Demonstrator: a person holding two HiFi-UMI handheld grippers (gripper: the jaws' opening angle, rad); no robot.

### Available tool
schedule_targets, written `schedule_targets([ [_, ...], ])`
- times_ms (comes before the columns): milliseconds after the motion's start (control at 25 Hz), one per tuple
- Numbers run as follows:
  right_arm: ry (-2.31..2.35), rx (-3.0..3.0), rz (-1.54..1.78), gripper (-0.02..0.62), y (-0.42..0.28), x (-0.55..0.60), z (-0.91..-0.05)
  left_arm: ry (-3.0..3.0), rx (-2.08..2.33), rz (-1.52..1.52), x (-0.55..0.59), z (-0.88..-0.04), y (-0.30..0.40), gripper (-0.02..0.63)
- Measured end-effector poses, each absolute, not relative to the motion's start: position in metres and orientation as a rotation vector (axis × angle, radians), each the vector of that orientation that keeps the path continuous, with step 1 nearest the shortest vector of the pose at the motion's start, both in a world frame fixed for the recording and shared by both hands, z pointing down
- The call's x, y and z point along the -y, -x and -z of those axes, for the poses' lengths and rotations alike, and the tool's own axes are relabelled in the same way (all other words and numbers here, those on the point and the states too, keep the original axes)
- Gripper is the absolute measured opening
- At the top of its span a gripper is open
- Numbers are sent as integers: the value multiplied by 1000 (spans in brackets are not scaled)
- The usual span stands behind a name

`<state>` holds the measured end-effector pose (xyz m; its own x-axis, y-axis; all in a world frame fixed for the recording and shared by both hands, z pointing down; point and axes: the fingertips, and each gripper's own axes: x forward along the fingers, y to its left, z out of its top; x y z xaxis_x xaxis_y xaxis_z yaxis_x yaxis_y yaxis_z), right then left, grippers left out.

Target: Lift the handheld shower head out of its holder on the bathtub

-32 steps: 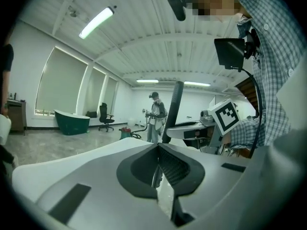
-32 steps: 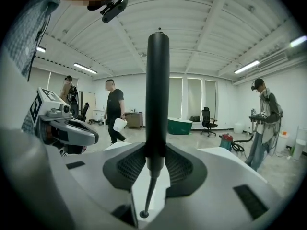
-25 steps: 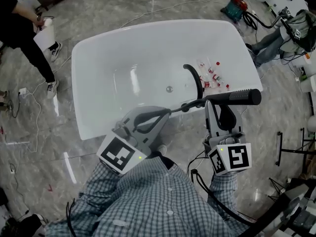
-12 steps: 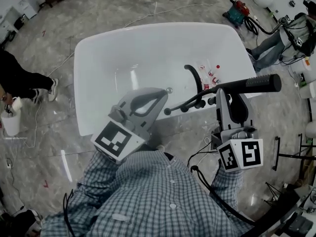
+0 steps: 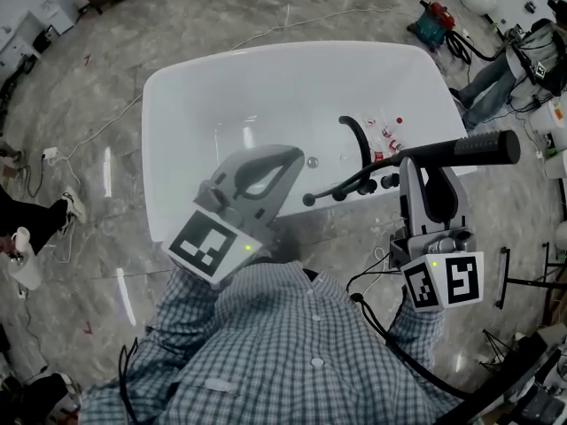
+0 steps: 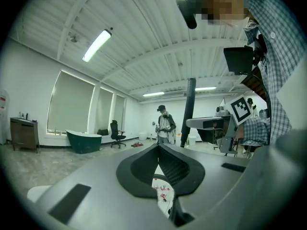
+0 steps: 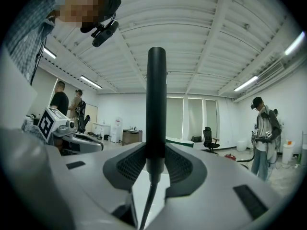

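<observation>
My right gripper [image 5: 425, 165] clamps the black handheld shower head [image 5: 478, 147] over the bathtub [image 5: 156, 166]. My left gripper [image 5: 283, 156] looks closed and empty.

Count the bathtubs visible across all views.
2. A white bathtub fills the centre of the head view. A dark green bathtub stands by the far windows in the left gripper view. Others may be out of frame.

Glossy grey marble-look floor [image 5: 221, 16]. White bathtub [image 5: 266, 87] stands on it, centre. Thin white cable [image 5: 266, 34] trails beyond tub's far rim. Red-teal machine [image 5: 434, 14] far right.
</observation>
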<state>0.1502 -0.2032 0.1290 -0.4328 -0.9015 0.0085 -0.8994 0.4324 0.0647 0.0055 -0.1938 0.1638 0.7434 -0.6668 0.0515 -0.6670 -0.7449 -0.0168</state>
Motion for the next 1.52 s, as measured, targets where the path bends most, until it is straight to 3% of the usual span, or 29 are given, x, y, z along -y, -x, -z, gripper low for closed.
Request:
schedule_targets([
  [1280,-1571,2614,106,120,-139,197,-143,-2888,1129,-33,189,-174,-5,5],
  [1520,-1458,2682,114,120,-130,203,-160,-2840,1268,-159,181,-197,8,5],
])
